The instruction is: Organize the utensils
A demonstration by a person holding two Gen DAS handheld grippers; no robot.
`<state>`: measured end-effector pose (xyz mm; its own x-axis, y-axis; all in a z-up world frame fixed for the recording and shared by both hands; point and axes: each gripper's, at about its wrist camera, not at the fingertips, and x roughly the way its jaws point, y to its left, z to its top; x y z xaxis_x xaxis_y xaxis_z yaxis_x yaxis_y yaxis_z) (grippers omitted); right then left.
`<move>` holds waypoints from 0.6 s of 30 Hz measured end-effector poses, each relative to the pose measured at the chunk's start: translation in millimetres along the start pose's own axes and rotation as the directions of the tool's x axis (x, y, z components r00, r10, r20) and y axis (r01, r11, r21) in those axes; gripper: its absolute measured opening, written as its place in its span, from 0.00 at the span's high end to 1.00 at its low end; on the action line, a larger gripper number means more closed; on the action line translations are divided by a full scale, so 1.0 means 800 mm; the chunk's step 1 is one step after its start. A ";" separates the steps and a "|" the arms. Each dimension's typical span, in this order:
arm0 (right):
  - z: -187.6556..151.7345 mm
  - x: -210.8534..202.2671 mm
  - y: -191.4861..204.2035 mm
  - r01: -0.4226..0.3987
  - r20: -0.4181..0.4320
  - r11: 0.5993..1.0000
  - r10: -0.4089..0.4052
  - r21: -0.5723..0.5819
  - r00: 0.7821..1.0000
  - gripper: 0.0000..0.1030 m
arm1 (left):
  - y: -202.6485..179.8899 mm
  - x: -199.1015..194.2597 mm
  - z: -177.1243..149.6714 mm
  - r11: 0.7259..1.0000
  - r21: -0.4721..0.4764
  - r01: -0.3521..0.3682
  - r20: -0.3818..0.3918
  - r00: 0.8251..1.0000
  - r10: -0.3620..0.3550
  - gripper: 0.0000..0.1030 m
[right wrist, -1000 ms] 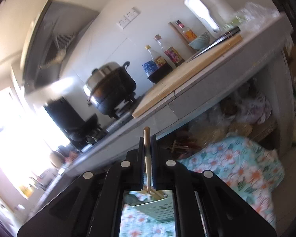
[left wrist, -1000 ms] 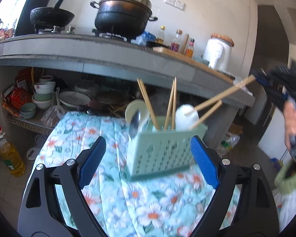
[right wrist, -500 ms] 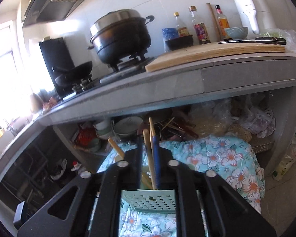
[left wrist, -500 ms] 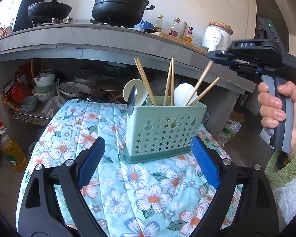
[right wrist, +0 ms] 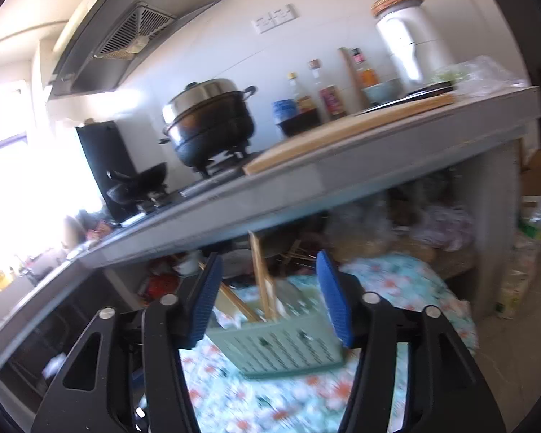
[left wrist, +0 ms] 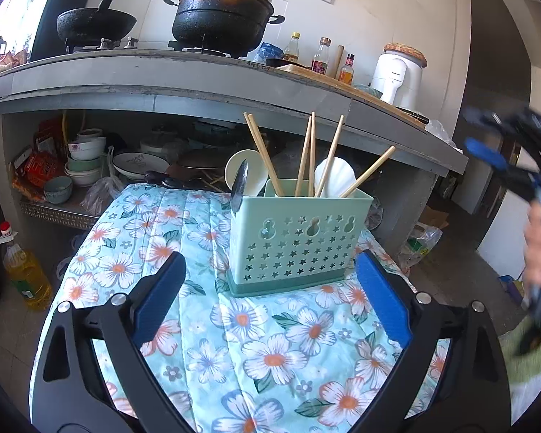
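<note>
Mint-green plastic utensil caddy with star-shaped holes (left wrist: 299, 238) stands upright on the flowered blue cloth covering the table (left wrist: 205, 324), just ahead of my left gripper (left wrist: 270, 288). That gripper's jaws are spread about as wide as they go, still widening a touch, with nothing between the blue pads; the caddy sits beyond the fingertips, not touched.

Inside the caddy I count five wooden chopsticks (left wrist: 312, 155) leaning at different angles, two white spoons (left wrist: 245, 171) and a dark metal spoon (left wrist: 238, 187) at the left end. No loose utensil shows anywhere on the cloth, so I judge the sorting is nearly or fully done.

My right gripper (right wrist: 270, 299) is blurred off to the right in the left wrist view. In its own view the jaws are opening; chopsticks appear in the gap but stand farther off in the caddy, so the pads press on nothing. I judge it has let go of its chopstick.

What is left, as far as I can see, is little: perhaps straightening the leaning chopsticks, or fetching pieces lying outside both views.
</note>
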<state>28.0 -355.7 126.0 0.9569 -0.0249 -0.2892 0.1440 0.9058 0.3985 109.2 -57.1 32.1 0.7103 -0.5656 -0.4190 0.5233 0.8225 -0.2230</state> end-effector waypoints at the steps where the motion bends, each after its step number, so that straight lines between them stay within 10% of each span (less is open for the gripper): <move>1: -0.015 -0.011 0.000 0.051 0.002 0.999 -0.051 -0.018 0.999 0.36 | -0.002 -0.002 -0.001 1.000 0.006 -0.003 -0.005 1.000 0.003 0.09; 10: -0.142 -0.027 0.018 0.327 -0.120 0.934 -0.345 -0.145 0.931 0.08 | -0.032 -0.016 -0.024 0.994 0.097 -0.048 -0.048 0.997 0.053 0.08; 18: -0.167 -0.017 0.032 0.381 -0.177 0.897 -0.421 -0.223 0.889 0.06 | -0.057 -0.027 -0.033 0.943 0.179 -0.282 -0.017 0.957 0.290 0.08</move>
<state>-14.8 -275.5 23.4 0.7459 -0.3288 -0.5792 0.4373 0.8977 0.0535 58.0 -80.7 28.0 0.8235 -0.3017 -0.4805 0.3767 0.9240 0.0654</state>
